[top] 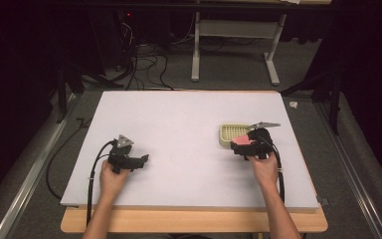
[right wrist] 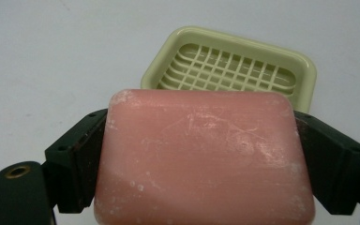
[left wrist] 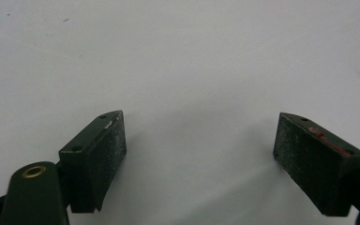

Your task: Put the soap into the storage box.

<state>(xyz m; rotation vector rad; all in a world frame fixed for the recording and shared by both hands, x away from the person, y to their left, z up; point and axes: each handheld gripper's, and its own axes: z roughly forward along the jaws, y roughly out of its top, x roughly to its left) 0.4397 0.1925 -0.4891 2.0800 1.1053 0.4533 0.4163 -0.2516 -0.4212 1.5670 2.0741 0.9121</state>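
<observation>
My right gripper (top: 242, 145) is shut on a pink bar of soap (right wrist: 201, 159), clamped between its two black jaws. The soap (top: 242, 141) hangs just in front of a pale green soap dish (top: 233, 135) with a grid bottom, which rests on the white board at the right. In the right gripper view the dish (right wrist: 304, 65) lies empty just beyond the soap. My left gripper (top: 142, 160) rests low over the board at the left, and in the left gripper view its jaws stand wide apart over bare white surface, the gripper (left wrist: 199, 140) open with nothing between them.
The white board (top: 179, 134) lies on a wooden table (top: 194, 221). Beyond it are a grey floor with cables (top: 144, 59) and a white table frame (top: 234, 35). A metal rail (top: 30, 169) runs along the left.
</observation>
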